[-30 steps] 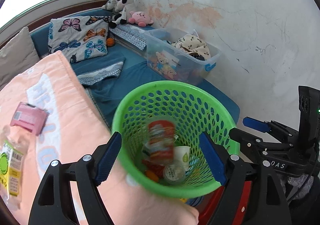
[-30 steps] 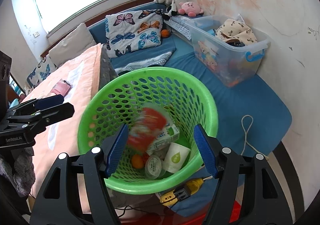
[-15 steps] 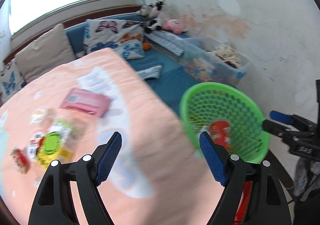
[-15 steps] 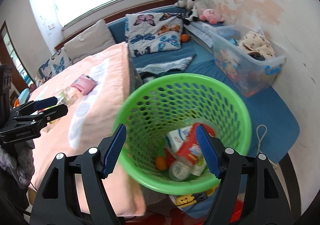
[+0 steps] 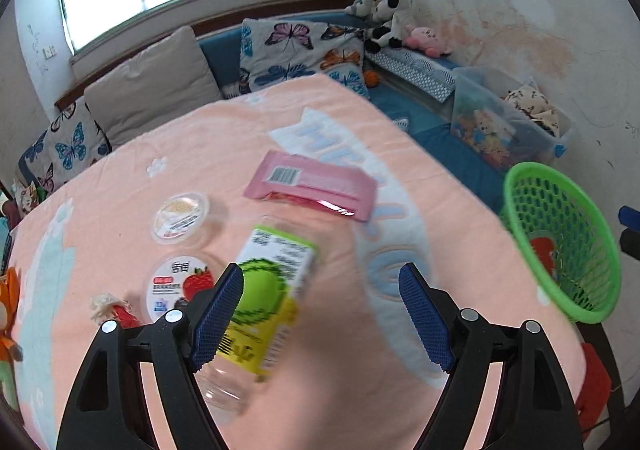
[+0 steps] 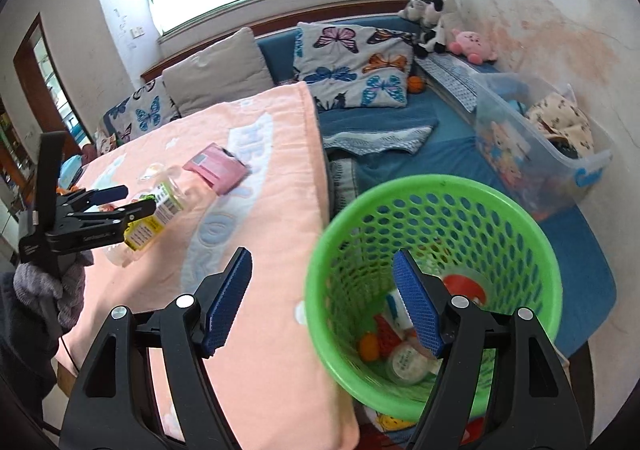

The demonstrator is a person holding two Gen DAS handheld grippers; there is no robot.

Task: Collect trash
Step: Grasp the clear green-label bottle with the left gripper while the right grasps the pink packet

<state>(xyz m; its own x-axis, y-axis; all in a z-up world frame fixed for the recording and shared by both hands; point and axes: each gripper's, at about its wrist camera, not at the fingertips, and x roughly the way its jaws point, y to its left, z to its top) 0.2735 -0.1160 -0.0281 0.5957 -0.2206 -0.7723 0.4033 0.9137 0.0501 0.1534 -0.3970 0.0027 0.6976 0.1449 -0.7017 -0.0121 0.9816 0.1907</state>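
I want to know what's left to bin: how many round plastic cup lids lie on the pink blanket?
2: a clear lid left of the pink packet, and a strawberry-label lid nearer, beside the left gripper. Others may be hidden.

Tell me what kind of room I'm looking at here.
Probably a lived-in bedroom or family sitting room: butterfly-print cushions on a blue daybed below a window, stuffed toys along the wall, and a clear storage bin of toys and clothes.
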